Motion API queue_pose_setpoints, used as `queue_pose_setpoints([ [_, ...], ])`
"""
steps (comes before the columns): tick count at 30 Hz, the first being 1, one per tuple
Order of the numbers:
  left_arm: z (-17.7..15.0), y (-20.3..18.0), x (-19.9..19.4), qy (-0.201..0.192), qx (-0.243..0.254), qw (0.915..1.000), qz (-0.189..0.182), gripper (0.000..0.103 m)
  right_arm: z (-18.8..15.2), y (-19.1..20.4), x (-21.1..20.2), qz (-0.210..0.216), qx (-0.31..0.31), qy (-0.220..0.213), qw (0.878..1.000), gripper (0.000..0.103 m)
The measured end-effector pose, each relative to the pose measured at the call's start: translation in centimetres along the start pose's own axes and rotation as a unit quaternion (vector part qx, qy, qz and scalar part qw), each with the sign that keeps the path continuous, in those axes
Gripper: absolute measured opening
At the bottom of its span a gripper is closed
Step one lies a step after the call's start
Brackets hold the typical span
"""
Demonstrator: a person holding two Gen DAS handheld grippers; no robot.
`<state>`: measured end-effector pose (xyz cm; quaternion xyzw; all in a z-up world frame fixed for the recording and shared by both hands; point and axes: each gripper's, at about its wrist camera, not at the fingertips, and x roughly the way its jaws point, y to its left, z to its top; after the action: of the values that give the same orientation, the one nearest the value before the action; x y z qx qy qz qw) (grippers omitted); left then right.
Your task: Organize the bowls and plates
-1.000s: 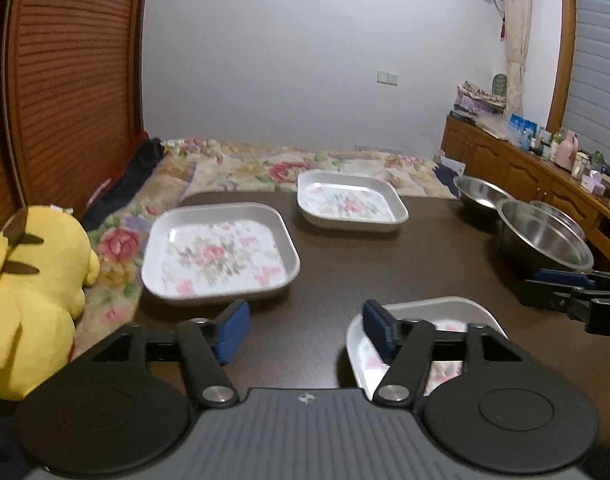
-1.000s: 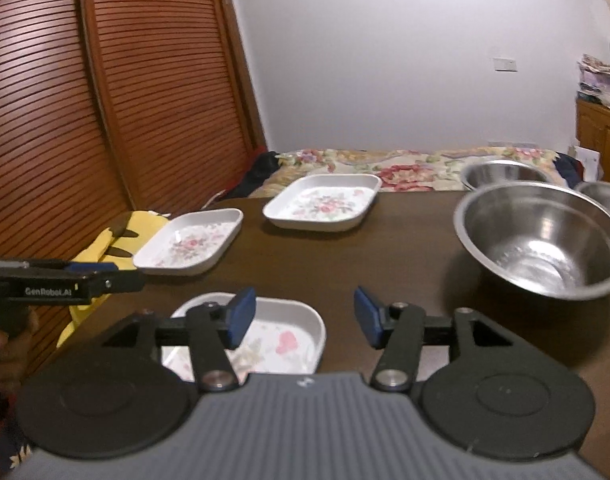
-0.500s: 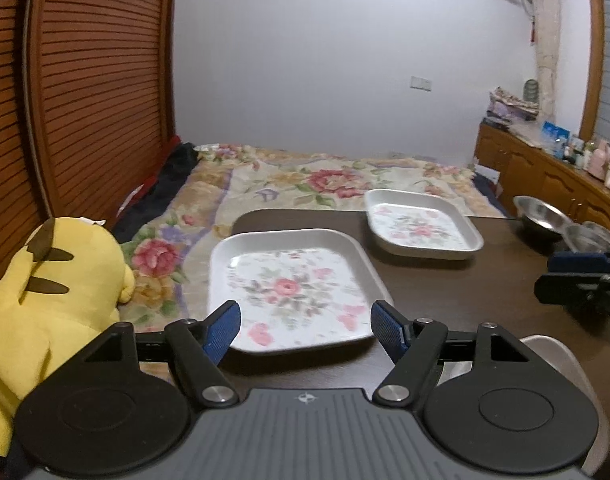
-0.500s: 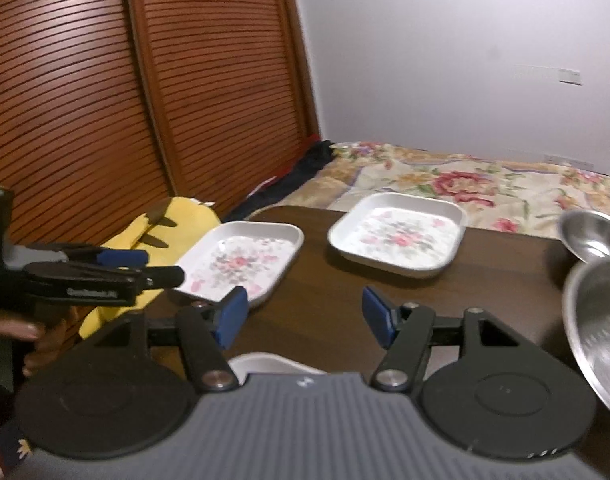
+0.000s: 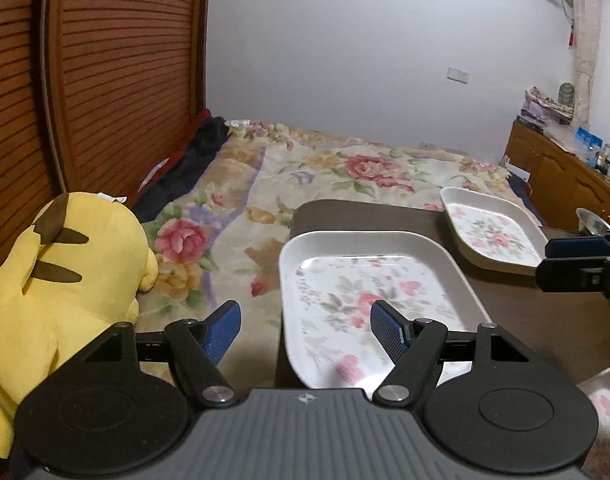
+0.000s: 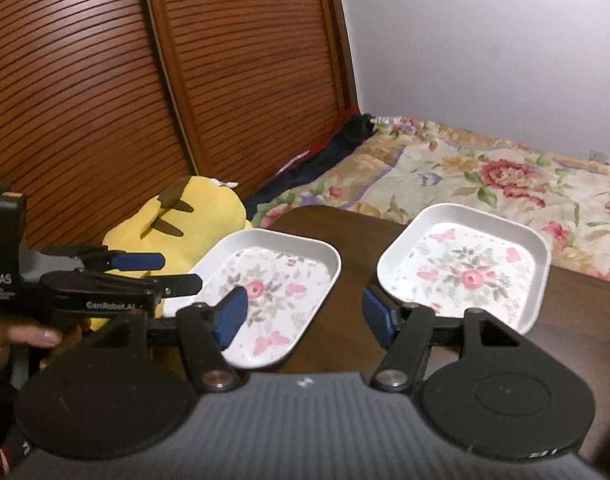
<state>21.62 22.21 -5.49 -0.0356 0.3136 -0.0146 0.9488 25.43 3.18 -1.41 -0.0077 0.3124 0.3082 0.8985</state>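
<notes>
Bowl cut off behind right claw.

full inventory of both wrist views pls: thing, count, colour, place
floral plates: 2 in full view, white with pink flowers, side by side on the table; the corner of a third shows at the left view's lower right
table: 1, dark brown, under the plates
metal bowl: 1, silver, far right edge, mostly cut off
plush toy: 1, yellow, on the bed left of the table
bedspread: 1, floral cream, behind the table
slatted doors: brown, left wall
cabinet: 1, wooden, right wall, cluttered top
hand: 1, holding the left gripper
left gripper: open, blue fingers, over the near plate's left edge
right gripper: open, blue fingers, between the plates
</notes>
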Motion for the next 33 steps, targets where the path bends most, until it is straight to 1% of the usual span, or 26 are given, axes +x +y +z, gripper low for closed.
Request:
queue_pose_setpoints([
  [3,0.1,0.7,0.9,0.004,-0.012,0.9999,-0.002,0.068,0.3,-0.1,1.9,0.001,-0.002,0.02,1.0,0.064],
  [6,-0.1,1.6,1.5,0.012,-0.036,0.9992,-0.017,0.066,0.4,-0.2,3.4,0.004,-0.008,0.04,0.999,0.064],
  [12,-0.3,2.0,2.3,0.022,-0.037,0.9988,-0.022,0.059,0.2,-0.8,5.3,0.013,0.003,0.073,0.997,0.062],
  [15,-0.3,2.2,2.6,0.024,-0.036,0.9988,-0.022,0.052,0.0,-0.7,5.9,0.014,0.004,0.083,0.996,0.058],
  [18,-0.3,2.3,2.6,0.025,-0.037,0.9987,-0.025,0.041,-0.1,-0.7,6.3,0.021,0.005,0.09,0.996,0.051],
  [19,-0.3,2.3,2.6,0.025,-0.038,0.9986,-0.027,0.038,-0.2,-0.5,6.5,0.021,0.004,0.092,0.996,0.051],
  [23,-0.3,2.4,2.6,0.025,-0.042,0.9984,-0.03,0.035,-0.2,-0.1,6.5,0.018,-0.01,0.093,0.995,0.049],
  [24,-0.3,2.4,2.6,0.026,-0.041,0.9983,-0.031,0.031,-0.2,-0.2,6.5,0.018,-0.009,0.093,0.995,0.048],
  [26,-0.4,2.4,2.5,0.026,-0.041,0.9982,-0.035,0.029,-0.2,-0.1,6.4,0.017,-0.007,0.093,0.995,0.045],
  [28,-0.4,2.2,2.4,0.026,-0.039,0.9981,-0.04,0.023,-0.2,-0.2,6.4,0.017,-0.007,0.095,0.995,0.037],
  [29,-0.5,2.1,2.3,0.025,-0.038,0.9982,-0.039,0.022,-0.2,-0.1,6.3,0.018,-0.007,0.096,0.995,0.035],
  [30,-0.5,2.1,2.3,0.025,-0.038,0.9982,-0.038,0.021,-0.3,-0.1,6.3,0.018,-0.008,0.097,0.995,0.03],
  [31,-0.5,2.0,2.2,0.024,-0.038,0.9983,-0.037,0.018,-0.4,-0.1,6.3,0.019,-0.009,0.097,0.995,0.027],
  [32,-0.6,1.9,2.1,0.024,-0.037,0.9984,-0.034,0.017,-0.4,-0.1,6.3,0.02,-0.009,0.098,0.995,0.025],
  [33,-0.6,1.9,2.0,0.023,-0.037,0.9984,-0.036,0.011,-0.4,0.0,6.2,0.022,-0.007,0.099,0.995,0.021],
])
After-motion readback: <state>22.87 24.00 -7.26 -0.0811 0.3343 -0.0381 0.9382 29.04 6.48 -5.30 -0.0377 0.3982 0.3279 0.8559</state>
